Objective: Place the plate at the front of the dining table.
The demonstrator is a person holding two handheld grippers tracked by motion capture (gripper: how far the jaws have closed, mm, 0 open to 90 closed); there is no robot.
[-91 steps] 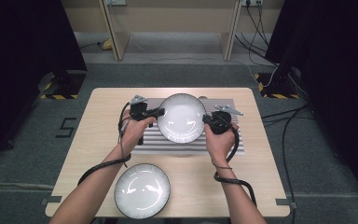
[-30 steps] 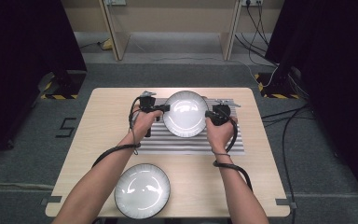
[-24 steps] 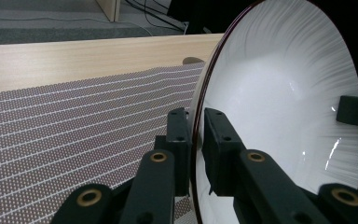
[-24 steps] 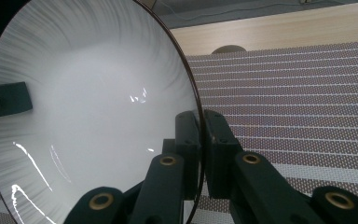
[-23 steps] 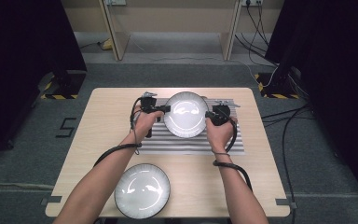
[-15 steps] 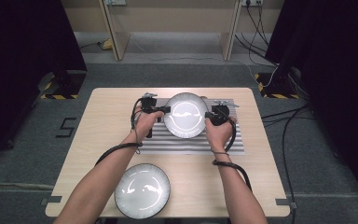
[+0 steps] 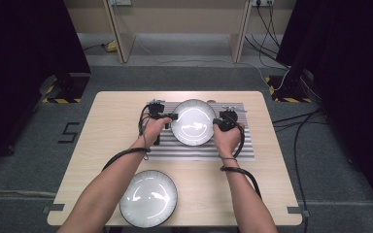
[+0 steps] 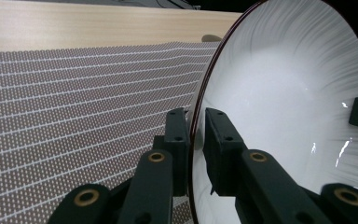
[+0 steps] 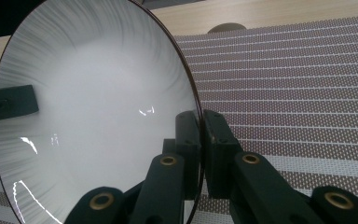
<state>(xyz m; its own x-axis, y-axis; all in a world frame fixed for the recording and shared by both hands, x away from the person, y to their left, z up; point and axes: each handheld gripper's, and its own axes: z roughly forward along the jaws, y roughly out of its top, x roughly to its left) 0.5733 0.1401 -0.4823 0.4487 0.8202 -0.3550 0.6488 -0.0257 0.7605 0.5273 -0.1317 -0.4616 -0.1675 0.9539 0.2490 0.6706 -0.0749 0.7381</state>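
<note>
The white plate (image 7: 192,122) hung over the striped mat (image 7: 233,150) near the bench's (image 7: 107,141) far edge, its opposite rims pinched between the closed jaws of the left gripper (image 7: 174,116) and right gripper (image 7: 215,122).

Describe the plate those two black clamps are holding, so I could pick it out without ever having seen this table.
Start at the wooden table and find the striped mat on its far half. Over that mat is a white plate with a thin dark rim, pinched at opposite edges by the left gripper and the right gripper. The other plate lies untouched at the near edge.
</note>
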